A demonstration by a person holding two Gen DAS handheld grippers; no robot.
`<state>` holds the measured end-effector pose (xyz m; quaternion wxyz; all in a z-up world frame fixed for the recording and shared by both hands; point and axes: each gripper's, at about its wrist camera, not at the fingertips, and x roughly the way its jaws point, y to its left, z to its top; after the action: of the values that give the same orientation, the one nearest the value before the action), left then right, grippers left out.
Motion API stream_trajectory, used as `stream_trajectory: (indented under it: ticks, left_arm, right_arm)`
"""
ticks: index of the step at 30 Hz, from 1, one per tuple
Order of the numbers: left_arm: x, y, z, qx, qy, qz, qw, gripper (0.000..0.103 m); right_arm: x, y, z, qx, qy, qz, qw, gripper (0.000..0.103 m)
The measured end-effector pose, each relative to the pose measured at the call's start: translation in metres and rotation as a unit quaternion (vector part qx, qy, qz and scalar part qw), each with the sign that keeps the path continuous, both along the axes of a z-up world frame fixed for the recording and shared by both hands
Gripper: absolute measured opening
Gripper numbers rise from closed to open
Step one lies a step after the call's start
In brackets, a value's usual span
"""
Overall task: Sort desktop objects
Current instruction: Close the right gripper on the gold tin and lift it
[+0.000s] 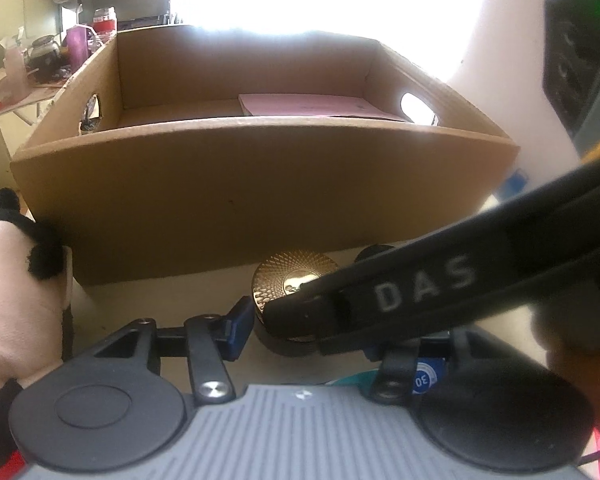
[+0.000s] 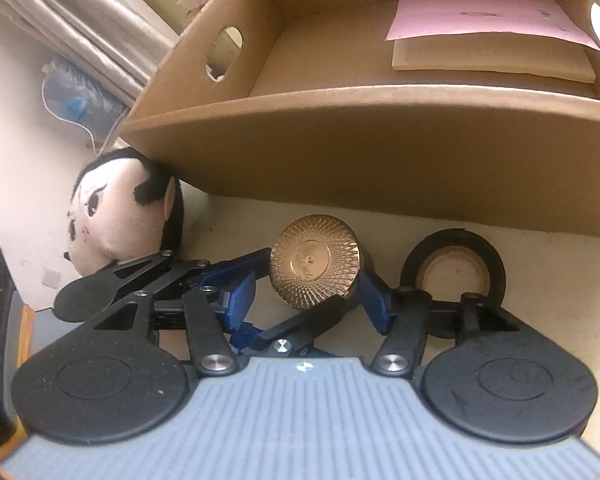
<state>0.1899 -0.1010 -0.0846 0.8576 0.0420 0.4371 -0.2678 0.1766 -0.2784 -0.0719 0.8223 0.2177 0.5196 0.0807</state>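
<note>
A small dark jar with a patterned gold lid (image 2: pixel 314 266) (image 1: pixel 296 280) stands on the pale desk right in front of a cardboard box (image 2: pixel 380 152) (image 1: pixel 240 200). My left gripper (image 1: pixel 320 336) reaches in from the left, its blue pads (image 2: pixel 256 260) pressed on the jar's sides, so it is shut on the jar. My right gripper (image 2: pixel 308 304) straddles the same jar. A clear gap shows beside its left pad (image 2: pixel 240 300), so it is open. In the left wrist view one right finger (image 1: pixel 400 292) lies across the lid and hides the left gripper's right pad.
A black tape roll (image 2: pixel 452 272) lies just right of the jar. A plush doll head (image 2: pixel 120 216) (image 1: pixel 12 280) leans against the box's left corner. Inside the box lie a pink sheet (image 2: pixel 480 16) and a beige pad (image 2: pixel 492 60). A cluttered table (image 1: pixel 40 60) stands far left.
</note>
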Motion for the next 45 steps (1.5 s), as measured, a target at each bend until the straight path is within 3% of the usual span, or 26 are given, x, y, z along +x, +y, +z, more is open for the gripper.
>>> stream_trajectory:
  ticks: [17,33,45]
  left_arm:
    - [0.003,-0.001,-0.01,-0.004,-0.001,-0.01,0.9999,0.058]
    - [-0.001,0.002,-0.018,-0.016,0.002,-0.008,0.9998,0.06]
    - [-0.009,0.006,-0.019,-0.015,-0.009,-0.015,0.9997,0.06]
  right_arm:
    - [0.008,-0.003,-0.013,0.008,0.016,-0.017,1.0,0.059]
    - [0.019,0.009,-0.009,-0.032,0.016,0.009,0.999,0.062]
    - [0.018,0.01,-0.008,-0.03,0.022,-0.004,0.999,0.061]
